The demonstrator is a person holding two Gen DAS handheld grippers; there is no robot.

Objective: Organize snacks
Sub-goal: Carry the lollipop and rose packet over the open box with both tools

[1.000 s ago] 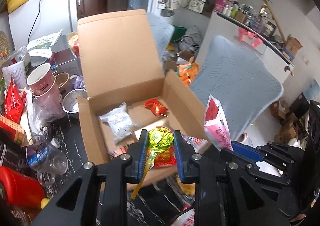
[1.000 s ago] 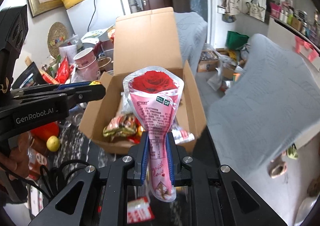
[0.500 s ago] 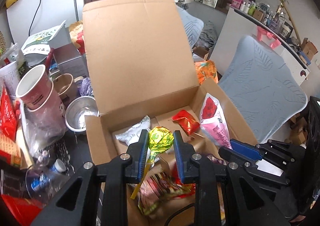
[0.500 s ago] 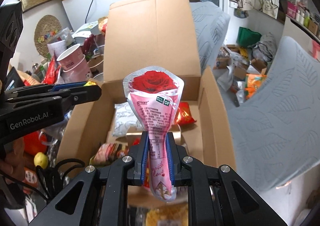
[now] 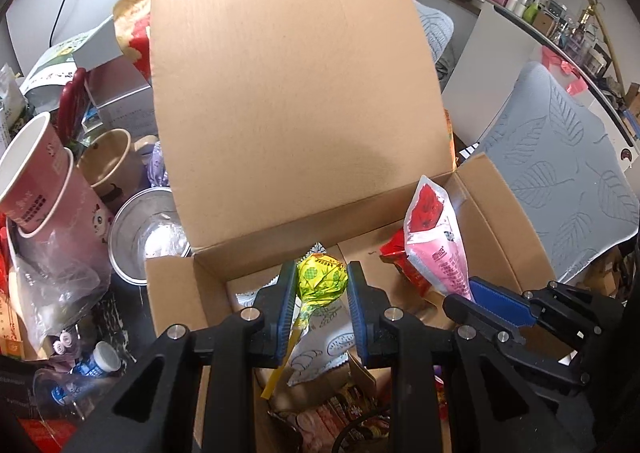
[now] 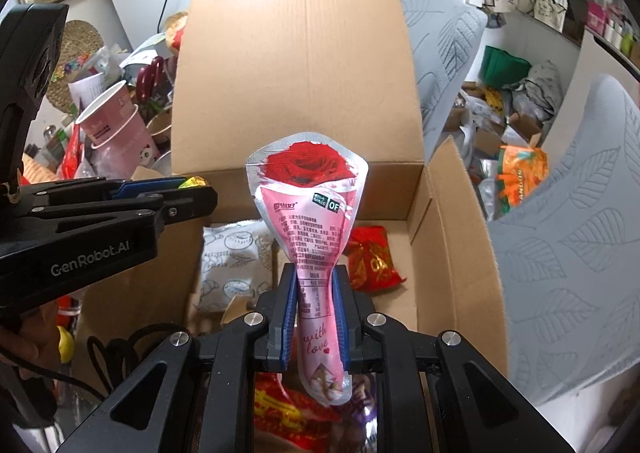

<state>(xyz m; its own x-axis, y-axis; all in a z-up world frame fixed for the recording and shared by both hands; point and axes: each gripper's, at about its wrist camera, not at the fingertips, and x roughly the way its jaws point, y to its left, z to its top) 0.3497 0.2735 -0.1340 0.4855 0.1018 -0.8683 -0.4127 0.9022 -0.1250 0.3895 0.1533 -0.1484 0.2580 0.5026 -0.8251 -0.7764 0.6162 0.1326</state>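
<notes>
Cluttered dark worktop (image 5: 120,337) on the left wrist view: stacked pink paper cups (image 5: 36,181), a steel bowl (image 5: 148,237) and a small bottle (image 5: 94,365) crowd the left flank of the open cardboard box (image 5: 500,221). Left claw (image 5: 322,293) is clenched on a yellow-green lollipop (image 5: 322,279), stick trailing down between the fingers, and hangs over the box's near-left interior. Below it lie a white pastry packet (image 5: 320,337) and loose wrappers (image 5: 340,413). Step in hand looks like the drop-off: both snacks are over the box, neither released. The tall upright flap (image 5: 288,85) walls off the far side (no exit that way).

Right wrist view: right claw (image 6: 314,313) is grasping the neck of a pink rose-print pouch (image 6: 308,205), held upright over the box's middle. Under it sit the white pastry packet (image 6: 230,261) and a red packet (image 6: 370,259) on the box floor; more red wrappers (image 6: 280,409) lie nearest the camera. Left claw (image 6: 188,193) shows at the left edge, just beside the pouch, so the two are close. Next move likely calls for lowering each snack a little, then letting go over a bare patch without the claws bumping. A grey leaf-pattern chair (image 6: 560,253) stands to the right, clear of the box.
</notes>
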